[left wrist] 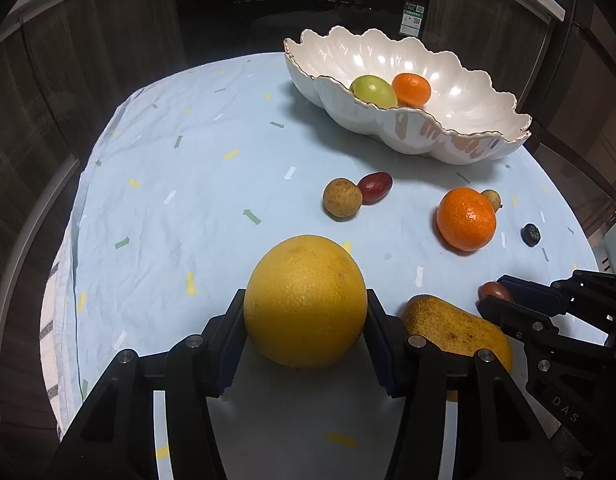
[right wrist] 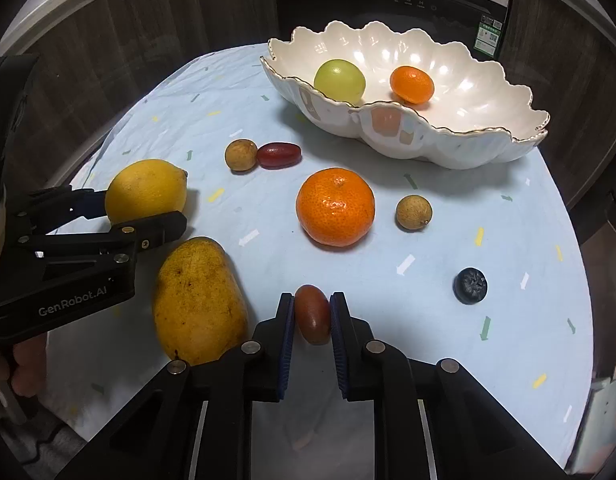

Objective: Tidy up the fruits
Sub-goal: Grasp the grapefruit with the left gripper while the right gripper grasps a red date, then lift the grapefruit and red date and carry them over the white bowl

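Note:
My left gripper (left wrist: 306, 312) is shut on a large yellow lemon (left wrist: 305, 301), also seen in the right wrist view (right wrist: 146, 190). My right gripper (right wrist: 312, 310) is shut on a small red date (right wrist: 313, 314), also seen in the left wrist view (left wrist: 495, 291). A white scalloped bowl (left wrist: 419, 136) at the back right holds a green fruit (left wrist: 373, 90) and a small orange (left wrist: 411, 88). On the cloth lie a yellow mango (right wrist: 200, 300), a mandarin (right wrist: 335, 206), two brown longans (right wrist: 240, 155) (right wrist: 413, 212), another red date (right wrist: 278, 155) and a dark blueberry (right wrist: 471, 285).
The round table has a pale blue cloth (left wrist: 180, 200) with small coloured marks. A dark oven front (left wrist: 304, 12) and wooden cabinets stand behind it. The table edge curves close on the left and right.

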